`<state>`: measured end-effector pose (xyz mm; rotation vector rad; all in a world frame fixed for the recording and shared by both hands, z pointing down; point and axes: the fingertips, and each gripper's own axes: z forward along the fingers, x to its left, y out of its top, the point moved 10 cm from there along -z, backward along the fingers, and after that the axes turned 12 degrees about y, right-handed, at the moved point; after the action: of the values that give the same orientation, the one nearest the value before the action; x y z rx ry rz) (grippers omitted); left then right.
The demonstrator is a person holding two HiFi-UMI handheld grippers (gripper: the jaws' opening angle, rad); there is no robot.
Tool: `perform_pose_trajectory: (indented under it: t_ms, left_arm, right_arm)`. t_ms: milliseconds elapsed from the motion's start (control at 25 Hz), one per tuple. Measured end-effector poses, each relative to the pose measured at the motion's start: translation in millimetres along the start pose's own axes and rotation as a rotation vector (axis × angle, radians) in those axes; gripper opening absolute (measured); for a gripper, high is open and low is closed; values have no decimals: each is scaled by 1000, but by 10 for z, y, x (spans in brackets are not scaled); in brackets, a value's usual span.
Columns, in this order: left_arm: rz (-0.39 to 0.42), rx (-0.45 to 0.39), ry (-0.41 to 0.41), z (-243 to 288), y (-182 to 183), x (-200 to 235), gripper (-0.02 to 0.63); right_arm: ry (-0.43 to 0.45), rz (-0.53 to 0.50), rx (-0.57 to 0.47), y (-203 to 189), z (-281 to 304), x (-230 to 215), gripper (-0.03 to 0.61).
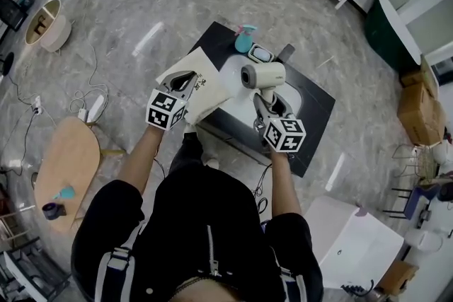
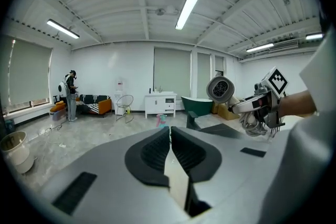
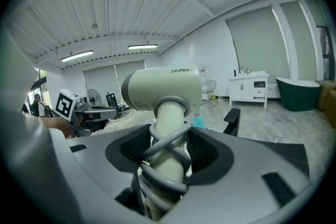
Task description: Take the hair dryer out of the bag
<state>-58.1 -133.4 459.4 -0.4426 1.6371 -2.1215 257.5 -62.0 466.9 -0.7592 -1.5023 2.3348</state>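
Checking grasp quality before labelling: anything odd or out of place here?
Nothing spilled or damaged. One oddity: the hair dryer has its cord wound round the handle, and the right gripper clamps over those coils.

Large studio hall, sofa (image 2: 89, 105), white cabinet (image 2: 161, 103), green bathtub (image 2: 197, 104), strip lights (image 2: 188, 8)

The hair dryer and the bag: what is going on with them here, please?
A person stands at a dark table with tongs in each hand. The right tongs are closed on the handle of the hair dryer, which has its cord wound around it. The dryer is already out of the bag and held up above the table. The left tongs are shut on the cream fabric of the bag, beside the dryer.
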Motion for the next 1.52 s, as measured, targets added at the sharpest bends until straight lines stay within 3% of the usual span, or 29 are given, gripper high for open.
perform_pose_trajectory:
  t_ms: [320, 1520]
  left_arm:
    - [0, -55, -15, -72, 218, -53, 29]
    - [-11, -42, -13, -51, 114, -139, 29]
  right_arm:
    - [5, -29, -61, 154, -148, 25, 229]
    - [6, -35, -65, 82, -236, 70, 225]
